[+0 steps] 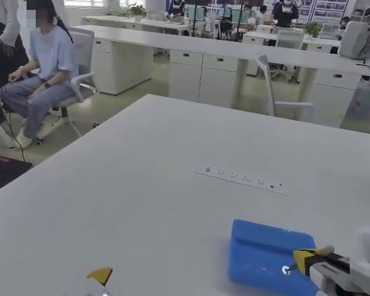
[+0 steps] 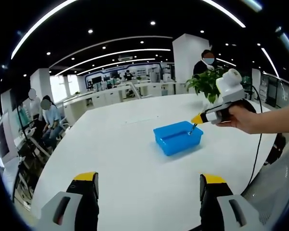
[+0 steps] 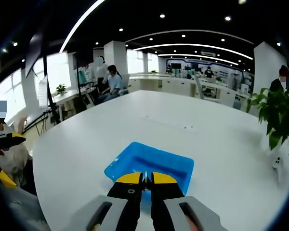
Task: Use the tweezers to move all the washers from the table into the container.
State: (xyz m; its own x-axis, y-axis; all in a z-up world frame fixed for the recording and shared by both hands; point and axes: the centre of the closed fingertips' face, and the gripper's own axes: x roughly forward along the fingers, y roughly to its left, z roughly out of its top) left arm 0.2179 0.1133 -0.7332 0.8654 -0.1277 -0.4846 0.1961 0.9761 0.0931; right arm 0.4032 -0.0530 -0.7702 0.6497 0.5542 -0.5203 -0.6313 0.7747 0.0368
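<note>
My right gripper (image 3: 144, 179) clamps the tweezers (image 2: 193, 127), tips directly above the container (image 3: 149, 163); left gripper (image 2: 149, 177) (jaws spread, holding nothing) is farther off

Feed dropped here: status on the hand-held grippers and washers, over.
Left hand-held gripper open, over the table. Right hand-held gripper shut on tweezers, tips over blue container. Washers on table: cannot make out. Nothing in the way.

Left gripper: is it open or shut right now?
Open. In the left gripper view, the left gripper has its two yellow-tipped jaws far apart, with bare white table between them and nothing held.
</note>
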